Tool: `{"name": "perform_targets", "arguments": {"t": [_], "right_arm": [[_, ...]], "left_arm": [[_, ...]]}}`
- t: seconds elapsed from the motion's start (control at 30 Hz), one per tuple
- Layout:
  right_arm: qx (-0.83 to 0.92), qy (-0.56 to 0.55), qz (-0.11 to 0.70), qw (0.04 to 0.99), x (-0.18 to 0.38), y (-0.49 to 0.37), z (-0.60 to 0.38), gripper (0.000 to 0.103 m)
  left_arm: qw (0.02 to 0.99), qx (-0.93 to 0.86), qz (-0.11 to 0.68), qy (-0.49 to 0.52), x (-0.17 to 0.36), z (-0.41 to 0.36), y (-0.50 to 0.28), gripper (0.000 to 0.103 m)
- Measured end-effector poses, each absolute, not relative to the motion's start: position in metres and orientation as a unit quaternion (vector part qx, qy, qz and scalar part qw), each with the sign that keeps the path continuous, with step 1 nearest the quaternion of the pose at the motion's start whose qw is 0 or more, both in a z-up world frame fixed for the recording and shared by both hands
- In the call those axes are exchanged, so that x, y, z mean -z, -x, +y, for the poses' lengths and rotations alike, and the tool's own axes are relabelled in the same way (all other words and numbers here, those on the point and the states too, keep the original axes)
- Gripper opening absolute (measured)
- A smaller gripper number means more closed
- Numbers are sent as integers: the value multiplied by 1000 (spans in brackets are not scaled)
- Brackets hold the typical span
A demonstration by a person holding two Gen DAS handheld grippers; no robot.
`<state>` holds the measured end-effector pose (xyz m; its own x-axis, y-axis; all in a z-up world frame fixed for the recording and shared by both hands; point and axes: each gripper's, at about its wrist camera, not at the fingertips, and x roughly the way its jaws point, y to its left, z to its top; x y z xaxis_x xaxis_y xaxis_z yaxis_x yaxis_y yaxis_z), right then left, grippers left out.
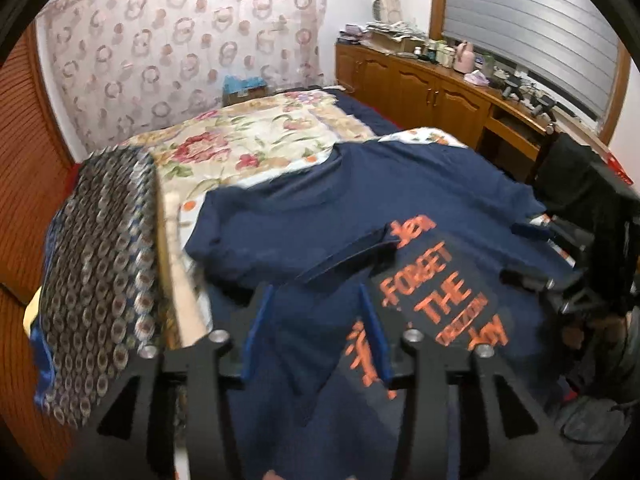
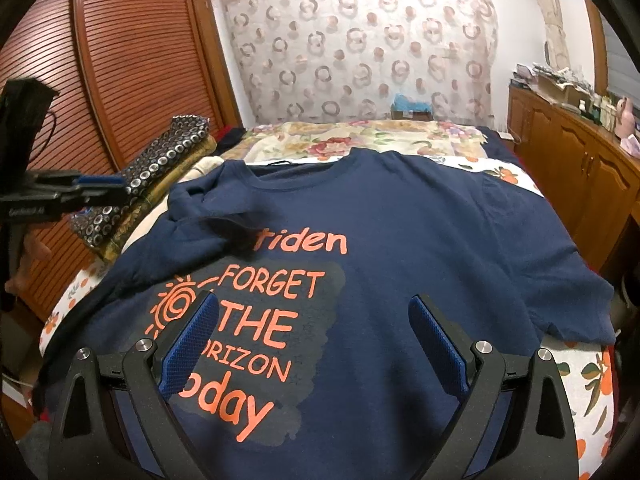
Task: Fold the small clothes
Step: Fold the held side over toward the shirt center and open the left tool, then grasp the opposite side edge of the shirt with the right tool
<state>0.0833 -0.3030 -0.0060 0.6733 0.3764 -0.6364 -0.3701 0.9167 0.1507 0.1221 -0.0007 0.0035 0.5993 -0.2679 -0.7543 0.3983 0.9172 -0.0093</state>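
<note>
With both grippers spread and empty, the left gripper (image 1: 316,312) hangs nearest the T-shirt's (image 2: 400,240) folded-in sleeve (image 2: 208,216); the right gripper (image 2: 314,340) is over the print.

One navy T-shirt (image 2: 400,240), two tools (image 2: 316,344), one bed (image 2: 580,384).

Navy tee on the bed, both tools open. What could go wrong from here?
1. The left sleeve of the navy cotton T-shirt with orange lettering lies loosely bunched over the chest, partly covering the print; it may slide back or fold in crooked.
2. The stack of folded patterned fabric sits right beside the shirt; the left tool could snag or topple it.
3. The right tool hovers open over the print; closing here might pinch the floral bedsheet underneath too.
</note>
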Motion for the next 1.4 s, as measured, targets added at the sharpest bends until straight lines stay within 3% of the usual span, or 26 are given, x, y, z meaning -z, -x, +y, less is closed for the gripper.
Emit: {"name": "perform_targets", "arguments": {"t": [0.43,0.83,0.93,1.4], "right_arm": [[-255,47,335,906,-12,-102,-273,92],[-270,61,344,897,-8,-115,-255,91],[-275,68,349,893,-6,-117,-250,88],[-327,94,363,867,4,-146,-194,67]], "left_arm": [[881,141,450,-51,92,35,-107,46],[900,136,413,-32,105,38,-99,53],[898,141,415,-31,106,37,-99,58],[902,141,408,-10,92,46,-89,59]]}}
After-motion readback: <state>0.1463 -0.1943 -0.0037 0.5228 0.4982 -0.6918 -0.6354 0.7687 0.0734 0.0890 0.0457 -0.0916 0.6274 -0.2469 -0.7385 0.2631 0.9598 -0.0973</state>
